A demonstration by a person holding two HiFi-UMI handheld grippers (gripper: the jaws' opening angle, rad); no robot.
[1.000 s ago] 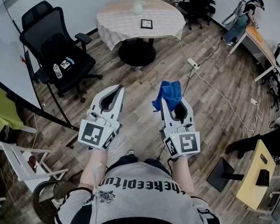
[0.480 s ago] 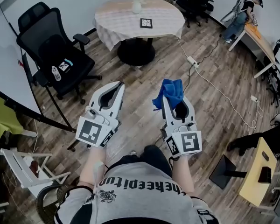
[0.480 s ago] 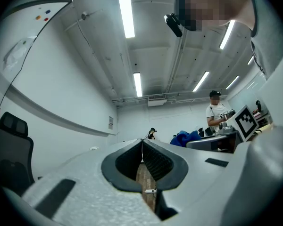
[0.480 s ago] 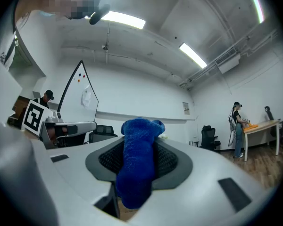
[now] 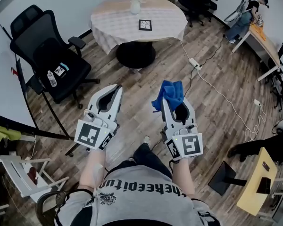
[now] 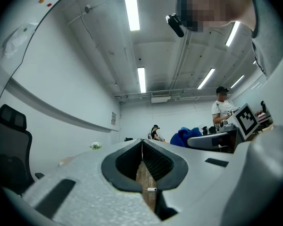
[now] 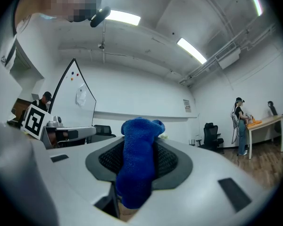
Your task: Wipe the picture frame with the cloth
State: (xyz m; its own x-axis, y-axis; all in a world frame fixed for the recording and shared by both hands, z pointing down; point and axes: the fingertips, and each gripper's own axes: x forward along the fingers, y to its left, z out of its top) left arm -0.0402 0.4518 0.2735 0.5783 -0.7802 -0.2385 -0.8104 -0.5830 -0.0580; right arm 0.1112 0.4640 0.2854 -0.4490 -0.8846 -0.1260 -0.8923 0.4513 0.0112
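1. Bare wood floor [image 5: 146,121] lies open between me and the round table [image 5: 118,29] at upper middle.
2. My tongs point forward side by side at centre: the left tongs [image 5: 115,89] are closed and empty, and the right tongs [image 5: 165,101] clamp the blue cloth [image 5: 170,93].
3. The picture frame [image 5: 145,25] sits on that table, well apart from the cloth.

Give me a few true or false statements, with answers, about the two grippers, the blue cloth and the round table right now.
1. The right gripper is clamped on the blue cloth. True.
2. The left gripper holds the small black picture frame. False: its jaws are together on nothing, and the frame lies on the round cloth-covered table.
3. The cloth is touching the frame. False: they are well apart, with wooden floor between the person and the table.
4. A white vase of flowers stands on the table. True.
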